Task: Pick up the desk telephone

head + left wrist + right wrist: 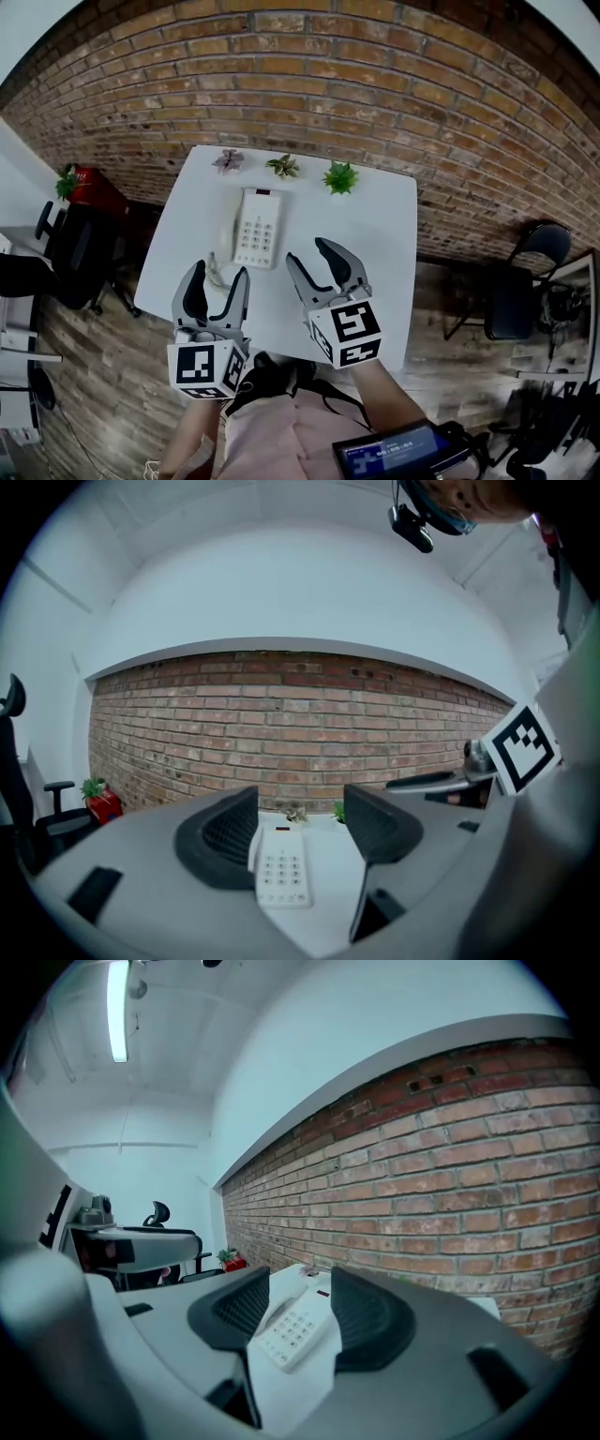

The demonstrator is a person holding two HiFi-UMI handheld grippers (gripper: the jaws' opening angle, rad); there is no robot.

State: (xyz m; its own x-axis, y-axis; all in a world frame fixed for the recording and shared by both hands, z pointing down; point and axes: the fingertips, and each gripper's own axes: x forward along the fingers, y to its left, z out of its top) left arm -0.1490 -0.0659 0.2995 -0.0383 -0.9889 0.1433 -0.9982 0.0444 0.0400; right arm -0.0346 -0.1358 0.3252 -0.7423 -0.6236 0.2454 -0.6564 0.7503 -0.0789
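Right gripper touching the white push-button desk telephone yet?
Apart. Head view shows bare white table between the right gripper and the white desk telephone.

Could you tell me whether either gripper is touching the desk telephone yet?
No: in the head view the left gripper and right gripper hover open, apart from the desk telephone on the table.

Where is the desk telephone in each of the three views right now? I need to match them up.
Head view: desk telephone at centre, on the white table, beyond both pairs of jaws.
Left gripper view: desk telephone low centre, framed between the open jaws, untouched.
Right gripper view: desk telephone low centre, angled, framed between the open jaws, untouched.
Shared landmark: the brick wall behind the table.
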